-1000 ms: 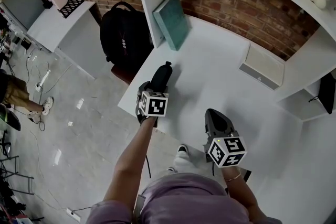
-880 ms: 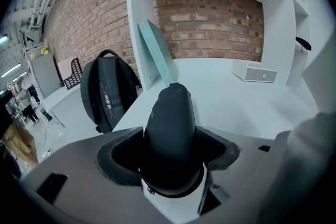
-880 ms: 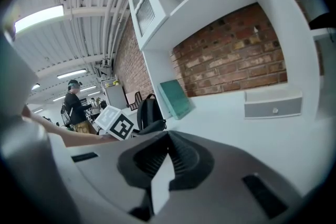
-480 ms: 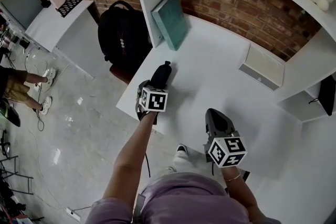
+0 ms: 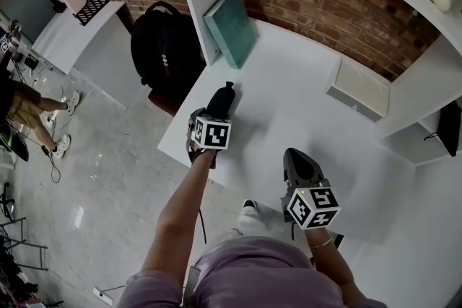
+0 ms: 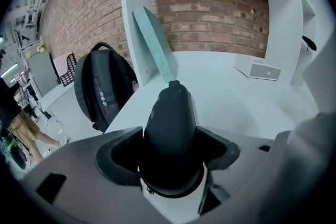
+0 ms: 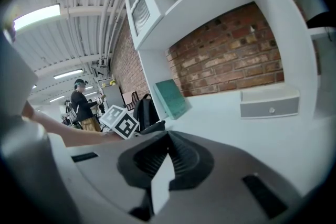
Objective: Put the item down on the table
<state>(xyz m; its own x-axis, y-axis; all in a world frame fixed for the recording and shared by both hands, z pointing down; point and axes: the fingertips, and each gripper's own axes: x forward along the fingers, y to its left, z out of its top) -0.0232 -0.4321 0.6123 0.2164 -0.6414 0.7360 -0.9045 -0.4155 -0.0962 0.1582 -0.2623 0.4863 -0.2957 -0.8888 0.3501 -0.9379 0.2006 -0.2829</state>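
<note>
Across the last second the left gripper eases a little forward and down over the near left corner of the table, carrying the black item with it. The change is slight in the head view: the marker cube sits a touch further in over the table edge than before. Its jaws are spread wide and clamp the fat lower part of the item on both sides, just as they did a second ago, so nothing is released yet. The item's narrow tip points away towards the teal book that leans against the shelf upright, with the backpack on the floor off to the left. Whether the item already touches the table I cannot tell; it looks close above it. The right gripper keeps its place near the front edge, jaws closed together with nothing between them. I judge the put-down to be nearly there: a little more lowering, then letting go.
</note>
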